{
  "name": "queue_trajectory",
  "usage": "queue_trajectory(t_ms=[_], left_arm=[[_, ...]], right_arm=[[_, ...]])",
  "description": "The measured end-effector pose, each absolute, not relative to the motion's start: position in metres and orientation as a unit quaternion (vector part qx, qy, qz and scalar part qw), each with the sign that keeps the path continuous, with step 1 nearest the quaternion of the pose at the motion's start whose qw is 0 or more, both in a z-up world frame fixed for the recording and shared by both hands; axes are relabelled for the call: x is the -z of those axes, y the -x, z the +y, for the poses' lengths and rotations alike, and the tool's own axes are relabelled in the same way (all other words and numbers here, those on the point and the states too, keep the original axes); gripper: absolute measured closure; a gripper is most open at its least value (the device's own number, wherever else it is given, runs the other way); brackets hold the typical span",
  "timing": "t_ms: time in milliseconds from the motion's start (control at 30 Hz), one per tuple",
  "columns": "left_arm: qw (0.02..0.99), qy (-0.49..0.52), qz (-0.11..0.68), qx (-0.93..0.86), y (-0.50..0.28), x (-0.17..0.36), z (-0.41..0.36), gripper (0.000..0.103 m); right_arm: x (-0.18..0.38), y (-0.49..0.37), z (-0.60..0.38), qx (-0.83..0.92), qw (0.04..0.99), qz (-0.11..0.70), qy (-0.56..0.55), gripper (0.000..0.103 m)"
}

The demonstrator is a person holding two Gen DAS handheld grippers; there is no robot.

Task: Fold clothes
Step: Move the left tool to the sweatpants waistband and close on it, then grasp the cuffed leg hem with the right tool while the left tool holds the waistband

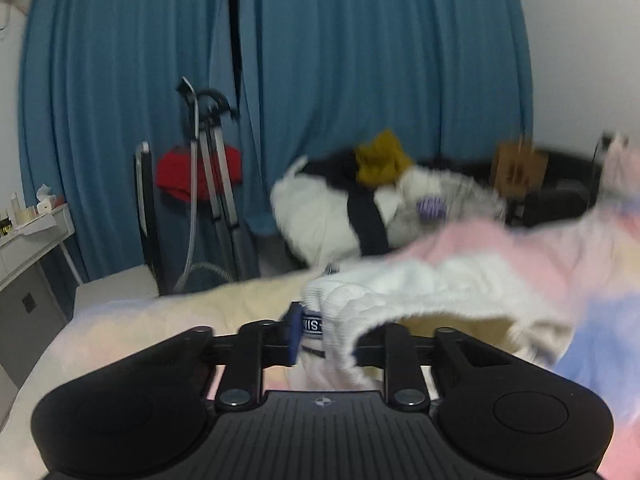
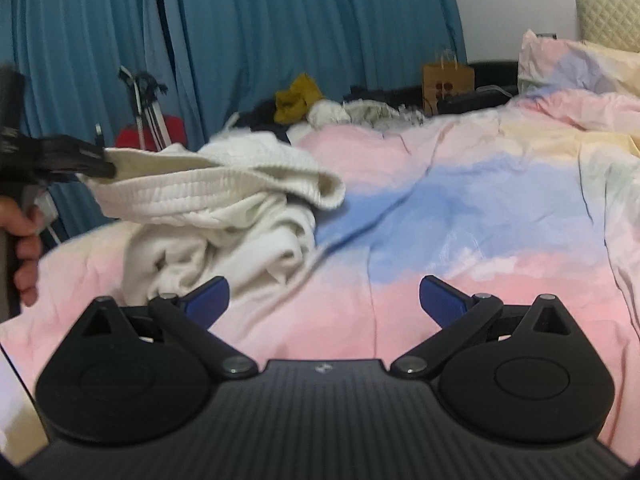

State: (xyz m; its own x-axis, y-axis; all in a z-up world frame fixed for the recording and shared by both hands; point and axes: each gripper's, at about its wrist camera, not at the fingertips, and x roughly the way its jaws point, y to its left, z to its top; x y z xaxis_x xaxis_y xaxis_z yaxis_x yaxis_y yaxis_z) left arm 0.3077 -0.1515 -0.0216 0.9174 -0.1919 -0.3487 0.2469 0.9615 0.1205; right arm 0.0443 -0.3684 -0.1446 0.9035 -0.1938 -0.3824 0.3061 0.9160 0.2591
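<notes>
The left gripper point(image 1: 320, 334) is clamped on the ribbed hem of a white sweater point(image 1: 404, 292), beside a small sewn label point(image 1: 312, 325). From the right wrist view, that gripper point(image 2: 100, 166) lifts 1 edge of the sweater point(image 2: 224, 208) off the bed, while the rest lies crumpled on the pastel pink, blue and yellow duvet point(image 2: 460, 216). The right gripper point(image 2: 322, 300) hangs above the duvet with its 2 blue pads point(image 2: 438, 300) spread wide apart, holding nothing, just right of the sweater. A pile of clothes point(image 2: 320, 114) sits at the far side of the bed before blue curtains point(image 2: 280, 20).
</notes>
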Motion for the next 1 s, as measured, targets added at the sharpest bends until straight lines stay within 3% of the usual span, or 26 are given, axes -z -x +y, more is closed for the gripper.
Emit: queue_trajectory(t_ms=[233,467,600,733,867,1000], left_arm=[[0.988,-0.044,0.12,0.083,-0.236,-0.021,-0.047,0.093],[0.987,0.008,0.16,0.026,-0.189,0.008,0.077,0.094],[0.982,0.057,0.177,0.023,-0.191,0.031,0.123,0.094],[0.98,0.072,0.185,0.025,-0.192,0.044,0.145,0.094],[0.975,0.094,0.198,0.025,-0.201,0.057,0.157,0.093],[0.969,0.108,0.221,0.027,-0.206,0.073,0.168,0.093]], right_arm=[[0.136,-0.039,-0.367,0.083,0.962,0.161,-0.206,0.0],[0.134,-0.045,-0.314,-0.048,0.967,0.196,-0.158,0.001],[0.145,-0.056,-0.273,-0.087,0.959,0.249,-0.105,0.025],[0.161,-0.074,-0.237,-0.105,0.947,0.295,-0.072,0.027],[0.169,-0.085,-0.215,-0.081,0.952,0.283,-0.079,0.032],[0.17,-0.093,-0.213,-0.054,0.955,0.27,-0.111,0.05]])
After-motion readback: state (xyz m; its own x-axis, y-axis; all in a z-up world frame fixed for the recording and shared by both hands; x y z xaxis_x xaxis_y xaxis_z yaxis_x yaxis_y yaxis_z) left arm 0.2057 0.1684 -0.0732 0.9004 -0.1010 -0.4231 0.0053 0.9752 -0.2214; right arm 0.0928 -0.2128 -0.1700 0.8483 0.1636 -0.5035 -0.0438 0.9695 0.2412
